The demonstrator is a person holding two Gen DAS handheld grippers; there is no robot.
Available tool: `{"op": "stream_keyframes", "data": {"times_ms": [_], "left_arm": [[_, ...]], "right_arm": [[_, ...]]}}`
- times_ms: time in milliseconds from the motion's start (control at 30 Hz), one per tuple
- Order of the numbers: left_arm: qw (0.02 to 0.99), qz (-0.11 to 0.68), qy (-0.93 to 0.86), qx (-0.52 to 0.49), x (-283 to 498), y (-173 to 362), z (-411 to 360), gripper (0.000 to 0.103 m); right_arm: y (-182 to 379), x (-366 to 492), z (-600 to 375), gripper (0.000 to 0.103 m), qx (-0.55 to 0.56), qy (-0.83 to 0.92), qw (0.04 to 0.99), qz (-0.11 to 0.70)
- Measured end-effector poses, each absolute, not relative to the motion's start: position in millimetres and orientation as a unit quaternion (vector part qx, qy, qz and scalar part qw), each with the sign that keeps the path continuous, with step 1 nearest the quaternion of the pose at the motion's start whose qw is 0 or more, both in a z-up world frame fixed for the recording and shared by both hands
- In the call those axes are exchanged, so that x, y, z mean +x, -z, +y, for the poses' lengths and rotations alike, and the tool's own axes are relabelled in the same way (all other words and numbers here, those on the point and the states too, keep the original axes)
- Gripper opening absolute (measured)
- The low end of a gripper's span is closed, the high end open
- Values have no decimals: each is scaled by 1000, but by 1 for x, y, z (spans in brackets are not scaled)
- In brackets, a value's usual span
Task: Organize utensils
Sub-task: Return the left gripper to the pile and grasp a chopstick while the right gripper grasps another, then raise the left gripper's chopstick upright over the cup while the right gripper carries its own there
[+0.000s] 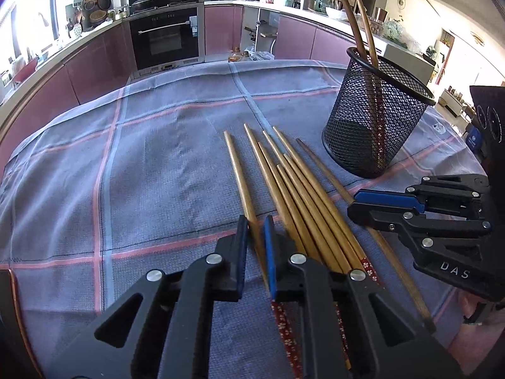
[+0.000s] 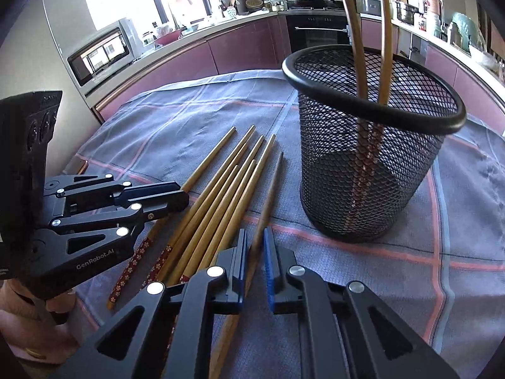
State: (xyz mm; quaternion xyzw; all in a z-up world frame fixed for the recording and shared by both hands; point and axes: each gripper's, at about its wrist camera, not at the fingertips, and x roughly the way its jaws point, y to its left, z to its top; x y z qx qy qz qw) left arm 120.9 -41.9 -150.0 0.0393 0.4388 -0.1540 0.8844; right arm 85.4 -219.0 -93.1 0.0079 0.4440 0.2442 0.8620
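- Left wrist view: your left tool [image 1: 256, 221] sits low over the tabletop cloth [image 1: 126, 173] with a narrow gap between its blue pads. The leftmost chopstick [image 1: 241, 177] of the loose chopsticks [image 1: 296, 195] runs straight through that gap. The pads look very close to it, but you cannot tell from here whether they already pinch it.
- That stick's long axis runs with the fingers: thin tip ahead and slightly left, patterned red end back under the tool.
- The mesh cup [image 1: 375, 120] stands upright ahead and to the right, well apart from this tool. Two chopsticks already lean inside it.
- Your right tool [image 1: 358, 205] shows at the right edge, fingers close together over the outermost stick [image 1: 328, 170].
- Right wrist view: your right tool [image 2: 255, 240] straddles that same outermost stick [image 2: 271, 186], the one lying a little apart on the cup side. Its jaws are slightly parted; contact is not clear.
- This stick also lies along the fingers, tip ahead and leaning right, toward the mesh cup [image 2: 372, 170], which stands just ahead on the right.
- Your right hand is the nearer to the cup, so I judge its stick the shorter carry. You would need to tip the stick upright to clear the rim.
- Your left tool [image 2: 181, 199] sits at the far left of the bundle [image 2: 221, 183].
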Motion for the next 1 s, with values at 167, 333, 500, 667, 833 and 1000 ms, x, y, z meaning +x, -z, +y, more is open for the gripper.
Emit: {"op": "stream_keyframes", "data": {"times_ms": [167,333,500,667,833,1000], "left_arm": [[885,439,152,23,118,147,-36,8],[884,435,170,18,103,145,-34,8],[879,439,182,37,96,150,-40,8],[874,444,189,49,101,152,-43,16],[872,444,197,62,111,153,-48,19],[872,449,189,52,119,152,-49,8]], "right_arm": [[86,80,-228,7,22,-252,865,433],[81,73,-225,6,16,-279,860,427],[86,74,-219,6,3,-285,852,438],[87,77,-216,8,-3,-279,851,444],[91,82,-214,9,-2,-280,848,451],[88,79,-218,6,-2,-283,851,442]]}}
